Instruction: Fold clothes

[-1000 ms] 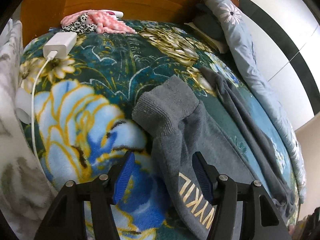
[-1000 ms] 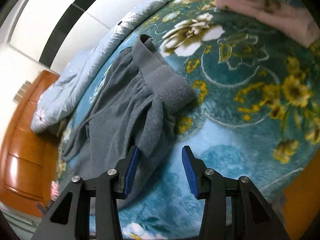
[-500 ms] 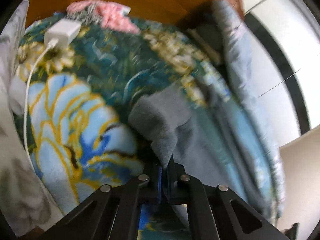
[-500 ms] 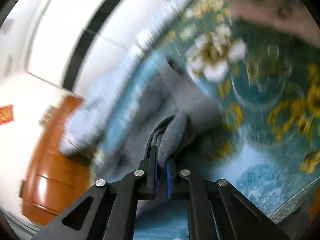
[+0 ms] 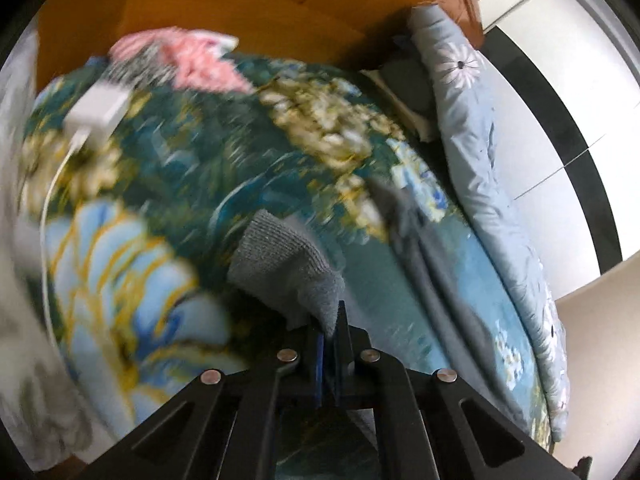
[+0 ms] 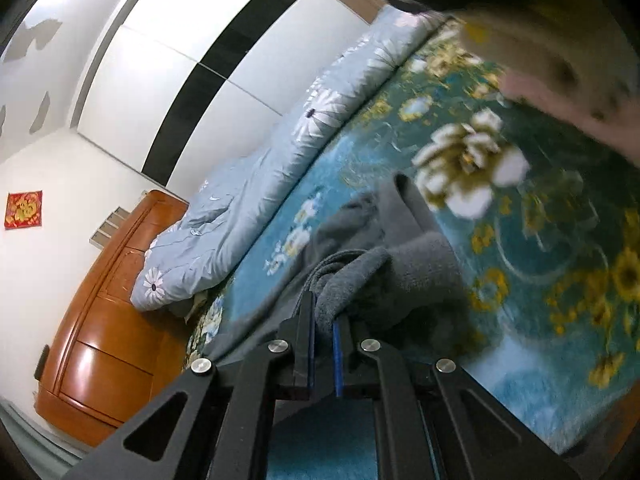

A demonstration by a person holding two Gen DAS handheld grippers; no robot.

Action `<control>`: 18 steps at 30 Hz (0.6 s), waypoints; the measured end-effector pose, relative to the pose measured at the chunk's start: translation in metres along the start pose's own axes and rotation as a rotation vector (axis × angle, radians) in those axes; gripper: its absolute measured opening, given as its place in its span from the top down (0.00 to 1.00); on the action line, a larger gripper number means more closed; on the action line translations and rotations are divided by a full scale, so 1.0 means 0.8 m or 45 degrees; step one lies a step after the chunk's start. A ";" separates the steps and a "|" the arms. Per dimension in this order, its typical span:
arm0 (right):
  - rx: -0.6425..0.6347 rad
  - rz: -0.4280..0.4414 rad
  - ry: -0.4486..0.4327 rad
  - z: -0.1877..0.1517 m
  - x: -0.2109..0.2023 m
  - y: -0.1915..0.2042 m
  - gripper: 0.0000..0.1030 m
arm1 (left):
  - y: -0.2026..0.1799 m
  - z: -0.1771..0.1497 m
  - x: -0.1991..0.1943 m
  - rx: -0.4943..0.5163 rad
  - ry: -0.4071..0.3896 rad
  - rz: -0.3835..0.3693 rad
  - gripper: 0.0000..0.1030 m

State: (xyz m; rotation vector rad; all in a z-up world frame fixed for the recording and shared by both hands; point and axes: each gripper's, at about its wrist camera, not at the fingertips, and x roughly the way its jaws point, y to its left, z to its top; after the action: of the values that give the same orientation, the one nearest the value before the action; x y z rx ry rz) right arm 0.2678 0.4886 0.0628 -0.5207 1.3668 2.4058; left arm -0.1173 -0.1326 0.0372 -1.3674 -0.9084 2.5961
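Observation:
A grey garment with ribbed cuffs [image 5: 280,272] lies on a teal flowered blanket [image 5: 200,184] on a bed. My left gripper [image 5: 329,334] is shut on the fabric just behind one cuff, which stands lifted off the blanket. In the right wrist view the same grey garment [image 6: 404,276] bunches up between the blue pads of my right gripper [image 6: 323,322], which is shut on it near the other cuff. The rest of the garment trails away over the blanket [image 6: 540,240], partly hidden behind the grippers.
A white charger block [image 5: 100,114] with its cable lies at the blanket's left. A pink cloth [image 5: 188,60] rests by the wooden headboard [image 5: 248,4]. A pale blue quilt [image 5: 480,160] runs along the wall side. An orange wooden cabinet [image 6: 104,320] stands beyond the bed.
Both grippers went from open around the grey fabric to shut on it. Both have since risen, lifting the cuffed ends off the blanket.

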 end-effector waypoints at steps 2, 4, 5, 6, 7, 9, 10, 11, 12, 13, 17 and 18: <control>-0.031 0.013 -0.010 0.015 0.008 0.015 0.93 | -0.033 0.023 0.007 0.028 -0.009 0.022 0.96; -0.071 0.007 -0.019 0.030 0.017 0.032 0.93 | -0.066 0.043 0.015 0.057 -0.025 0.046 0.96; -0.086 0.004 -0.018 0.037 0.023 0.038 0.93 | -0.083 0.051 0.021 0.077 -0.034 0.065 0.96; -0.098 0.003 -0.014 0.045 0.029 0.043 0.93 | -0.098 0.060 0.031 0.100 -0.033 0.095 0.96; -0.111 0.001 -0.011 0.053 0.035 0.048 0.93 | -0.113 0.069 0.042 0.124 -0.028 0.129 0.96; -0.127 -0.010 0.011 0.070 0.055 0.053 0.93 | -0.140 0.087 0.070 0.157 -0.004 0.196 0.96; -0.132 -0.019 0.030 0.079 0.067 0.054 0.93 | -0.152 0.094 0.088 0.163 0.022 0.217 0.96; -0.135 -0.030 0.053 0.088 0.082 0.054 0.93 | -0.163 0.102 0.106 0.170 0.049 0.236 0.96; -0.139 -0.040 0.075 0.096 0.096 0.054 0.93 | -0.173 0.108 0.124 0.176 0.072 0.263 0.96; -0.140 -0.050 0.103 0.104 0.112 0.052 0.93 | -0.186 0.114 0.150 0.187 0.108 0.295 0.96; -0.116 -0.180 0.225 0.130 0.186 0.032 0.93 | -0.216 0.121 0.236 0.237 0.235 0.315 0.95; -0.102 -0.201 0.245 0.135 0.200 0.025 0.93 | -0.217 0.120 0.252 0.229 0.262 0.323 0.95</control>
State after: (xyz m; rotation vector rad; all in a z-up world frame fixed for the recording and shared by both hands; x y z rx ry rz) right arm 0.1017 0.5879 0.0549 -0.8673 1.2548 2.3383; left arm -0.3481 0.0307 0.0230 -1.7549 -0.4886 2.5652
